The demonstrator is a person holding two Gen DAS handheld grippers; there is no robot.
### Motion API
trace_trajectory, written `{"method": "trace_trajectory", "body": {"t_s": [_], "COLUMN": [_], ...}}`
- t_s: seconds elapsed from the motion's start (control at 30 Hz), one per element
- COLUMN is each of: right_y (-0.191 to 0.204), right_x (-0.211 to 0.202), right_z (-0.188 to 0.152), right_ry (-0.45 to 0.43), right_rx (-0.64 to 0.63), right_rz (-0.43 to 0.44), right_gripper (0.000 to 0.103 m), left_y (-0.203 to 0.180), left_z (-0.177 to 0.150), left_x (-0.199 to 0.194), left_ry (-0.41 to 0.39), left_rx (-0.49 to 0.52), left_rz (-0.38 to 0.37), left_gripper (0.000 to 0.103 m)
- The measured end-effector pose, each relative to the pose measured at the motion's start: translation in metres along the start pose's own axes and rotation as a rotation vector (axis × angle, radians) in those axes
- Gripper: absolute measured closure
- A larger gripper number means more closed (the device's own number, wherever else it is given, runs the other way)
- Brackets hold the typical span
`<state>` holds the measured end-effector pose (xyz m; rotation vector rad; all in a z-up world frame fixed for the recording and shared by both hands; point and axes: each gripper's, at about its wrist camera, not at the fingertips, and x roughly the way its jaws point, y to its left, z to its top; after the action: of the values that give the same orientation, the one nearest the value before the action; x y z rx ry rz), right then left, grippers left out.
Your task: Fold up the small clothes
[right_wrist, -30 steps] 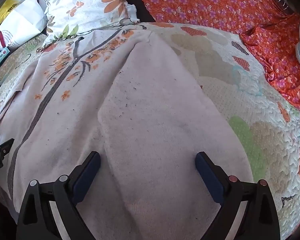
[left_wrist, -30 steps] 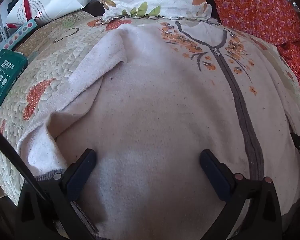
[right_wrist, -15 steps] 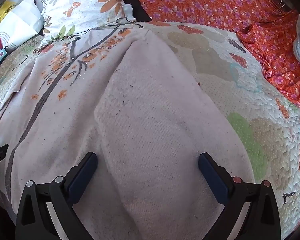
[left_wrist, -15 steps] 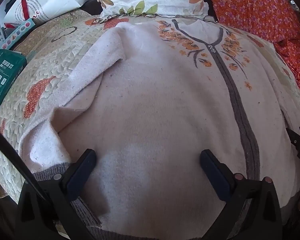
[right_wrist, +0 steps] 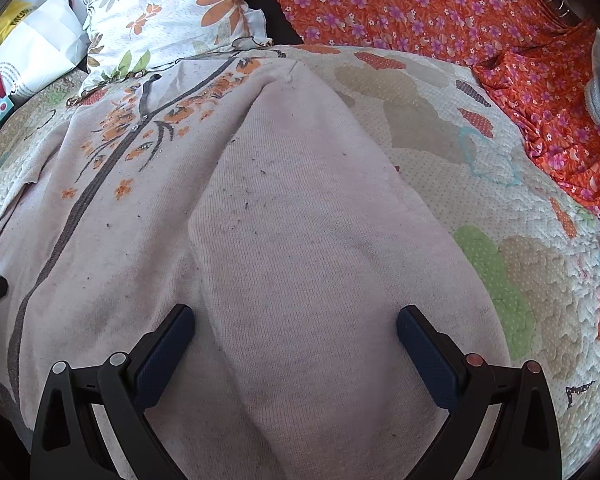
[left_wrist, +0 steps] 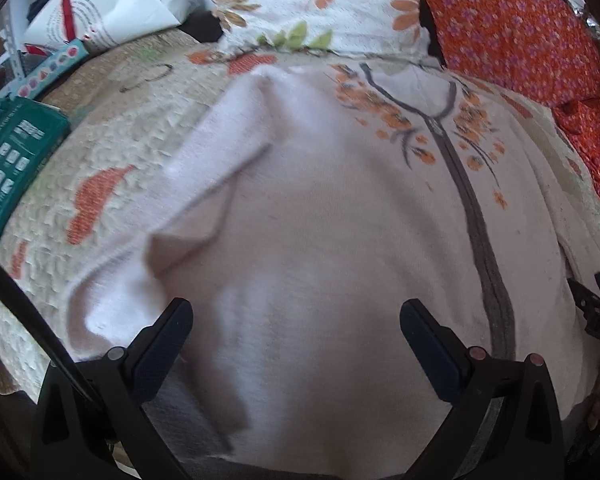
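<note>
Pink sweater (left_wrist: pixel 320 240) flat on quilt (left_wrist: pixel 112 148), collar toward pillow (left_wrist: pixel 308 4). Left gripper (left_wrist: pixel 296 344) spread wide over sweater hem. Right gripper (right_wrist: pixel 296 340) spread wide over folded-in sleeve (right_wrist: pixel 312 220).

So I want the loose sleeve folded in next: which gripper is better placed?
Probably left. The left gripper hangs open beside the sleeve still spread out on the quilt. The right gripper is open over a sleeve already lying on the cardigan.
</note>
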<state>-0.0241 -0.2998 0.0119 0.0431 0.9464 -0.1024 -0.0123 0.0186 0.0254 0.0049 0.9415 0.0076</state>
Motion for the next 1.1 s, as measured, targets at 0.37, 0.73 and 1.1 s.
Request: {"method": "trace_trajectory", "body": {"t_s": [0.37,0.73,1.1], "right_y": [0.0,0.0,0.0], "right_x": [-0.001,0.0,0.001], "right_z": [0.0,0.0,0.0], "right_ry": [0.003,0.001,-0.006], "right_rx": [0.003,0.001,-0.004], "right_rz": [-0.004,-0.009,-0.013], "right_gripper": [0.0,0.0,0.0], "left_y": [0.096,0.107,0.218], "left_z": [0.006,0.022,0.048], "left_x": [-0.011,0.016,0.003], "left_ry": [-0.052,0.075,0.031], "left_rx": [-0.159,-0.109,-0.394], "left_rz": [0.251,0.152,0.509], "left_gripper": [0.0,0.091,0.081]}}
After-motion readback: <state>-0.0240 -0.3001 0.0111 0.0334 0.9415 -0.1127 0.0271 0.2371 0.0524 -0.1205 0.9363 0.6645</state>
